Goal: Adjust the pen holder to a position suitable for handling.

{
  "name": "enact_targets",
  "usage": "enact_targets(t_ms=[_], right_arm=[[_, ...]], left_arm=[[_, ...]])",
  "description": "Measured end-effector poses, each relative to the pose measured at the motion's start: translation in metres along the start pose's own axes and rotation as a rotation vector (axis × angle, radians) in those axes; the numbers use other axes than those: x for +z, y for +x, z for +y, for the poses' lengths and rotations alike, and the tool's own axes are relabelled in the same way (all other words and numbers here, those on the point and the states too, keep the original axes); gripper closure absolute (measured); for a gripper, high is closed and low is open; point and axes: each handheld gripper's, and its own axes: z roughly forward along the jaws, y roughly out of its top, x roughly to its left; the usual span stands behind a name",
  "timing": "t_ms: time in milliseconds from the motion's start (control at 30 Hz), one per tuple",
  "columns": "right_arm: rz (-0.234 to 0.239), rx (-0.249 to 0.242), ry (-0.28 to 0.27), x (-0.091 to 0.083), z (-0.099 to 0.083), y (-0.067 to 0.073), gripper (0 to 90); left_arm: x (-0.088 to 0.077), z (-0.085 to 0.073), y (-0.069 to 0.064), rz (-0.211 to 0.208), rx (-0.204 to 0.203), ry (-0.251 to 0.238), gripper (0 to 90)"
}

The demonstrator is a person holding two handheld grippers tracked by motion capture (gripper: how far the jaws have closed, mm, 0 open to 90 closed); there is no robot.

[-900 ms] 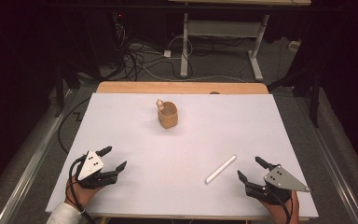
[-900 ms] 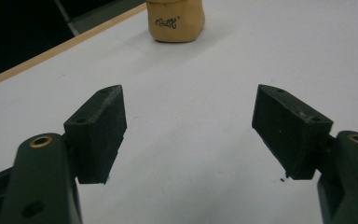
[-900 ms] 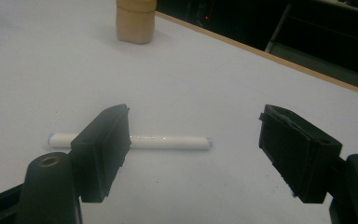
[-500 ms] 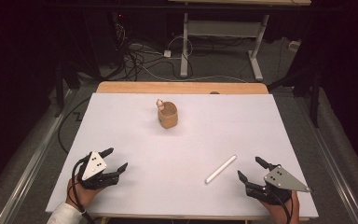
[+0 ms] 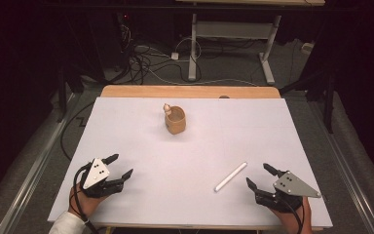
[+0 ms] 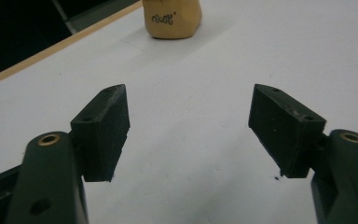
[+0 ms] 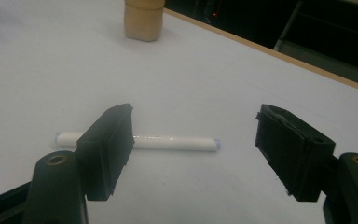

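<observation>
A cup (image 5: 176,121) stands on the table (image 5: 292,126) toward its far middle. A stick (image 5: 231,176) lies flat nearer, right of centre, well apart from the cup. The left gripper (image 5: 119,167) sits at the near left corner, the right gripper (image 5: 259,177) at the near right, just right of the stick.

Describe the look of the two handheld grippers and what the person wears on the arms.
Both grippers are black, each with two blocky jaws whose arms carry brass-ringed holes. The left gripper and the right gripper each bear a grey three-cornered plate with small dark dots on top. A black cable loops from the left one. A white sleeve shows at the left wrist.
</observation>
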Motion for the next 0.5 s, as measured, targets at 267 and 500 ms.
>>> enact_targets(t_ms=[267,500], right_arm=[[0.026,0.001,-0.012,0.008,0.013,0.001,29.5],[0.004,0.003,0.008,0.009,0.009,-0.001,29.4]], left_arm=[[0.002,-0.001,0.003,-0.003,0.026,-0.006,23.5],[0.009,0.002,0.001,-0.003,-0.023,0.043,23.5]])
